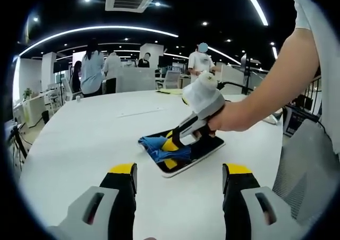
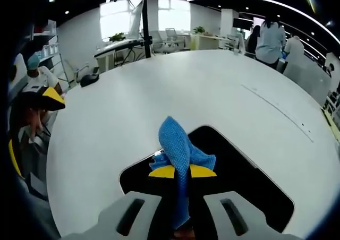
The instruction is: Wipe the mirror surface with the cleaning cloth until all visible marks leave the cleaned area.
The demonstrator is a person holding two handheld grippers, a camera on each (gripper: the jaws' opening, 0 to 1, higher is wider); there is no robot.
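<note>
The right gripper (image 2: 182, 172) is pinched tight on the blue cleaning cloth (image 2: 180, 144), and the cloth is pressed down on the mirror (image 2: 249, 176). The mirror is dark with a thin white edge and lies flat on the big white desk (image 2: 159, 86). In the left gripper view you can see the cloth (image 1: 159, 147) bunched up at the near end of the mirror (image 1: 204, 147), with a person's hand (image 1: 234, 115) holding the right gripper (image 1: 172, 143) over it.

The left gripper (image 1: 179, 177) is wide open and holds nothing. It hangs over the desk (image 1: 95, 128), near the mirror but not touching it.

Here is what could go wrong. Nothing holds the mirror down, so a hard push with the cloth could slide it across the smooth desk. The cloth is all scrunched into a lump, so only a little bit rubs the glass and some marks might get missed. If the pinch goes loose, the cloth could slip out and get left behind
</note>
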